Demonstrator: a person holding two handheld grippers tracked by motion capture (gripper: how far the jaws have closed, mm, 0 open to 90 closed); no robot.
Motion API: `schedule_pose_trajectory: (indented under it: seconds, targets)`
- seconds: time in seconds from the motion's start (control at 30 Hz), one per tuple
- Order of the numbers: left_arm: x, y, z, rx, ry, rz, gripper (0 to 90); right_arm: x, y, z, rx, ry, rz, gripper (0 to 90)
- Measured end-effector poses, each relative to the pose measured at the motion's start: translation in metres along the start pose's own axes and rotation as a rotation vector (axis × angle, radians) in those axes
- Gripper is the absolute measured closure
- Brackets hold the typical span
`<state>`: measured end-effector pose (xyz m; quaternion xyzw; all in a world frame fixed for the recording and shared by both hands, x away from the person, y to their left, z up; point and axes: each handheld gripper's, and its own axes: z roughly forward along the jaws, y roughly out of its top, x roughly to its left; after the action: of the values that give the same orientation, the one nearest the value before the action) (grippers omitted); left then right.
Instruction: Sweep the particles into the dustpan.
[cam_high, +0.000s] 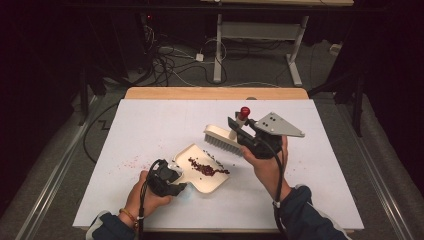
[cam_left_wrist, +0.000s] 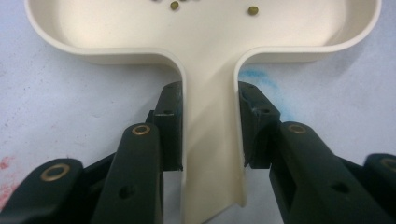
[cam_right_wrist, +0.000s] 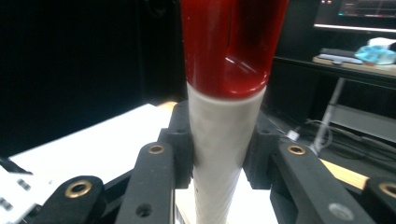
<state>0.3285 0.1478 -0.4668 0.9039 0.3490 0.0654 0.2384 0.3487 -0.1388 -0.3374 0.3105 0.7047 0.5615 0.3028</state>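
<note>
your left tool (cam_high: 172, 176) is clamped on the dustpan (cam_high: 200, 170) handle, pan flat on the table (cam_high: 150, 125) near its middle. a heap of red bits (cam_high: 207, 169) already lies in the pan. your right tool (cam_high: 245, 132) is clamped on the brush (cam_high: 222, 138) handle, bristles lifted at the pan's 1 o'clock. a few red specks (cam_high: 131, 162) at the pan's 9 o'clock are left to sweep, by my judgement.
</note>
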Motion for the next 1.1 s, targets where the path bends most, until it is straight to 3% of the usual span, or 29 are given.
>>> schedule_pose_trajectory:
  seconds: [0.2, 0.3, 0.37, 0.5, 0.6, 0.8, 1.0, 1.1]
  targets:
    - [-0.001, -0.001, 0.000, 0.000, -0.001, -0.009, 64.0, -0.017, -0.012, -0.007, 0.065, -0.081, -0.049, 69.8]
    - [-0.001, -0.001, 0.000, -0.001, 0.003, -0.007, 64.0, -0.021, -0.023, -0.003, 0.111, -0.091, -0.043, 69.8]
    - [-0.001, -0.001, 0.000, 0.002, 0.005, -0.004, 64.1, -0.021, -0.029, -0.005, 0.141, -0.087, -0.066, 69.9]
    - [-0.001, -0.001, 0.000, -0.001, 0.001, -0.005, 64.0, -0.022, -0.032, -0.022, 0.158, -0.101, -0.113, 69.9]
    - [-0.002, -0.001, 0.000, -0.001, 0.006, -0.002, 64.0, -0.027, -0.030, -0.038, 0.165, -0.099, -0.112, 69.9]
    - [-0.003, 0.000, 0.000, 0.006, 0.013, 0.002, 64.0, -0.023, -0.039, -0.047, 0.211, -0.048, -0.098, 69.9]
    - [-0.003, 0.000, 0.000, 0.010, 0.017, 0.002, 64.0, 0.003, -0.036, -0.046, 0.224, 0.045, -0.087, 69.9]
    - [-0.003, 0.000, 0.000, 0.009, 0.019, 0.003, 64.0, 0.016, -0.035, -0.041, 0.205, 0.061, -0.087, 69.9]
